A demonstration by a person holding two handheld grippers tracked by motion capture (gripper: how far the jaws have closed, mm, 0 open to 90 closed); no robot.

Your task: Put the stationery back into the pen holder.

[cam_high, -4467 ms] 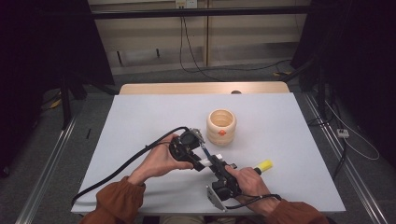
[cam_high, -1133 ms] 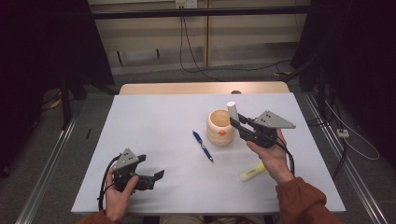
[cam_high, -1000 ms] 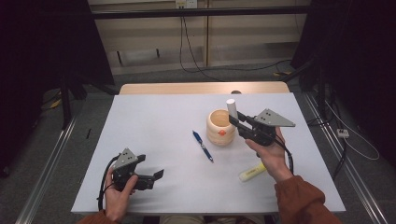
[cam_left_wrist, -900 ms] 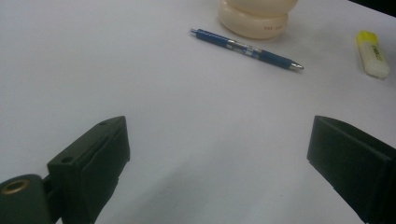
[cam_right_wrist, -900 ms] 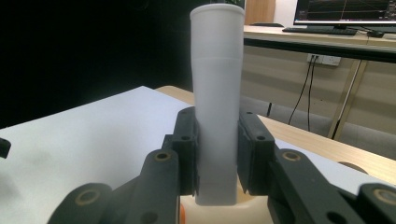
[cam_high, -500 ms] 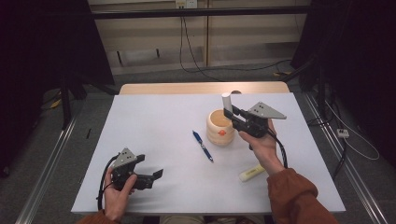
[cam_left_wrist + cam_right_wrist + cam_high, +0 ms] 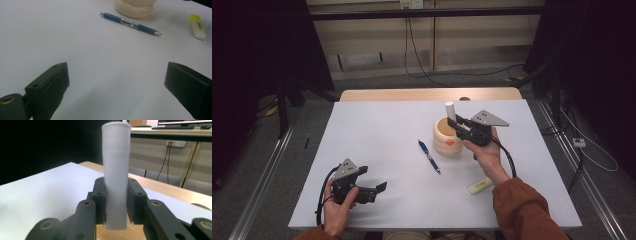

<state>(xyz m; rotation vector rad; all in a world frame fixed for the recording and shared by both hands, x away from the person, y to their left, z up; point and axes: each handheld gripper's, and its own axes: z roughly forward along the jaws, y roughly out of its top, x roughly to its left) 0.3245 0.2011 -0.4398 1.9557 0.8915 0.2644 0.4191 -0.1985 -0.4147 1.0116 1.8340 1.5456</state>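
Low at about seven o'clock on the white table [image 7: 377, 125], the left gripper [image 7: 377, 190] in the person's left hand [image 7: 337, 210], jaws spread wide with nothing but bare tabletop between them, as the left gripper view confirms [image 7: 117, 82]; pointing toward three o'clock, cable looping off behind; near the middle of the table, a blue pen [image 7: 429, 156] lying flat, tip toward five o'clock, just beside the cream wooden pot [image 7: 447, 140] on its nine o'clock side, close but apart; same pen [image 7: 130, 23] and pot base [image 7: 135, 7] seen from the left gripper view at twelve o'clock; above the pot's mouth, a white tube [image 7: 450, 111], upright, pinched at its lower part by the right gripper [image 7: 459, 127], jaws clamped on both sides of it; in the right gripper view, tube [image 7: 116, 172] standing straight between the pads [image 7: 100, 202], its foot over the pot's rim [image 7: 117, 233], whether touching inside not discernible; right hand [image 7: 484, 155] reaching in from five o'clock; farther toward five o'clock, a yellow highlighter [image 7: 480, 186] lying flat on the table, well apart from the pot.
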